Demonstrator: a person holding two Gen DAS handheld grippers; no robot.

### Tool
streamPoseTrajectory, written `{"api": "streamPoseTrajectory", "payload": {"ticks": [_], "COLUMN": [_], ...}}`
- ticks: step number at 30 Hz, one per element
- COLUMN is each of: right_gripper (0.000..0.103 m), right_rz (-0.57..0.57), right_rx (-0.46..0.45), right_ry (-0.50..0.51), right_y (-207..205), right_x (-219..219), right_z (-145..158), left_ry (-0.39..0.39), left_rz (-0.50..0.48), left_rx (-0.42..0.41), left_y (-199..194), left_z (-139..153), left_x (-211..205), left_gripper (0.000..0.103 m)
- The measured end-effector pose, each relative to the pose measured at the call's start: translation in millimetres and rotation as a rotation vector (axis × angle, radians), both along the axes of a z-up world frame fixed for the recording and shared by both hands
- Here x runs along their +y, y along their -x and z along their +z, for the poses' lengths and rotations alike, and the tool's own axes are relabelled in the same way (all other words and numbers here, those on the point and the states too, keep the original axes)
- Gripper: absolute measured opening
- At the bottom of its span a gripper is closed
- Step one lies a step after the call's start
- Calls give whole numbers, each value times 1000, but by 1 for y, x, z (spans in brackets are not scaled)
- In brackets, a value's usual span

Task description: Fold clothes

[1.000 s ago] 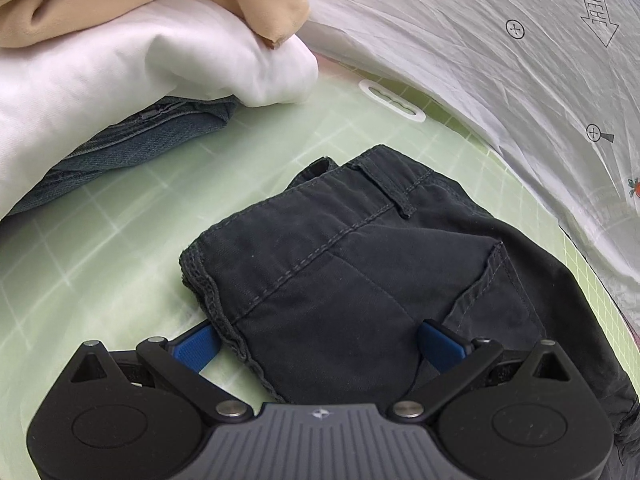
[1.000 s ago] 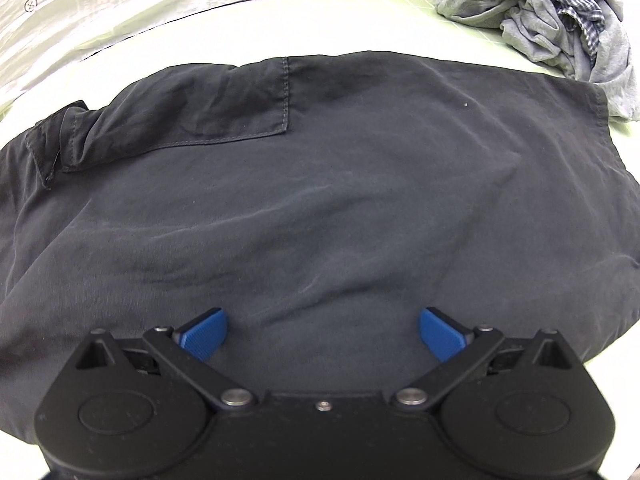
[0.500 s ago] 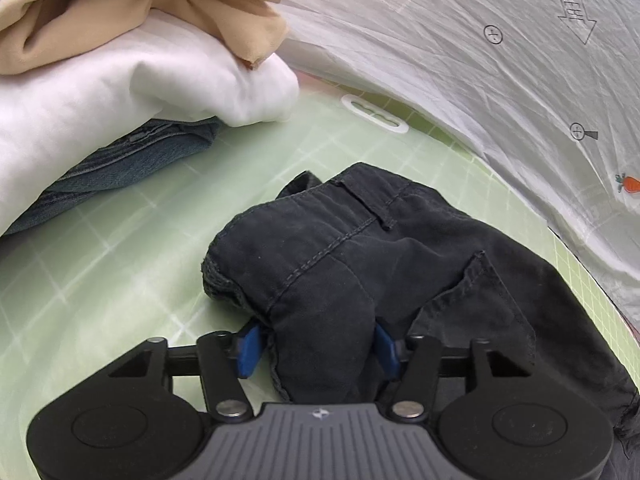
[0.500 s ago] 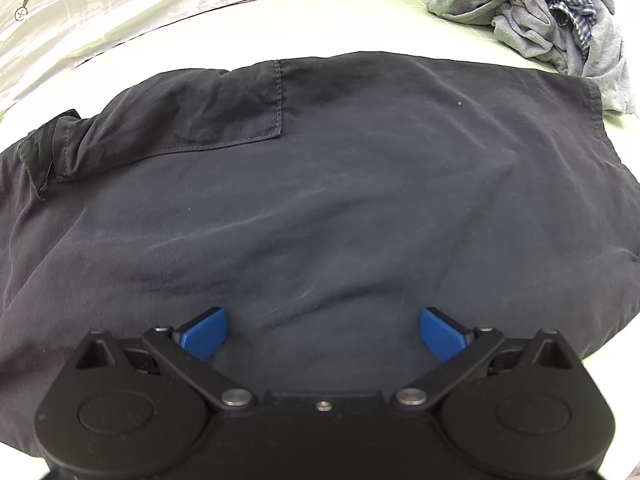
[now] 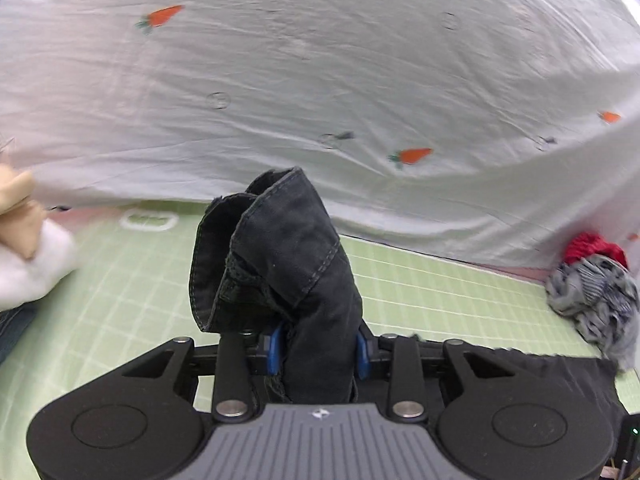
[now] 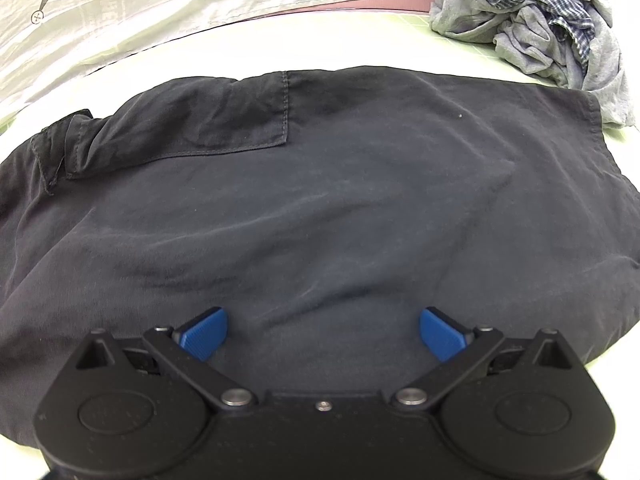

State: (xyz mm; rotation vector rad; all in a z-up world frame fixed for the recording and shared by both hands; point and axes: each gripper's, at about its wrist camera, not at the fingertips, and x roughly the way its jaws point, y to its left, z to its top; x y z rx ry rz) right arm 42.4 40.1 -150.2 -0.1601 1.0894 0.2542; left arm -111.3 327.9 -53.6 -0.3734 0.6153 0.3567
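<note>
Dark navy shorts (image 6: 320, 208) lie spread flat on the green grid mat (image 5: 120, 304), with a back pocket at the upper left. My left gripper (image 5: 318, 346) is shut on the waistband end of the shorts (image 5: 288, 256) and holds it lifted, the cloth standing up between the blue pads. The rest of the shorts trails to the lower right in the left wrist view. My right gripper (image 6: 322, 334) is open, resting low over the middle of the shorts with its blue pads on either side of a cloth ridge.
A white sheet with carrot prints (image 5: 320, 80) hangs behind the mat. A crumpled grey and plaid pile (image 6: 532, 20) lies at the far right, with something red (image 5: 592, 248) behind it. A folded stack of white and tan clothes (image 5: 28, 256) sits at the left.
My left gripper closed on the waistband end and lifted it, swinging up and to the right. My right gripper stayed open over the shorts, nearly still.
</note>
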Motion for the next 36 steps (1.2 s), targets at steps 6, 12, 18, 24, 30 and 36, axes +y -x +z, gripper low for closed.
{"api": "streamPoseTrajectory", "payload": {"ticks": [6, 12, 18, 24, 30, 36], "right_gripper": [103, 103, 103, 103, 103, 103], "right_rz": [12, -86, -162, -59, 67, 191], "right_rx": [5, 41, 17, -24, 82, 141], "right_ry": [-53, -203, -330, -486, -684, -720], "right_y": [-1, -2, -2, -8, -22, -31], "right_x": [-10, -33, -40, -9, 45, 103], "right_z": [3, 11, 26, 53, 52, 47], "left_ry": [179, 356, 598, 512, 348, 336], "left_rz": [-237, -237, -157, 57, 248, 291], "left_rx": [146, 134, 11, -36, 183, 311], "left_y": [-71, -85, -56, -15, -7, -6], "left_z": [-72, -95, -71, -55, -81, -106], "left_x": [-59, -59, -25, 6, 24, 30], "left_gripper": [53, 87, 87, 92, 92, 92]}}
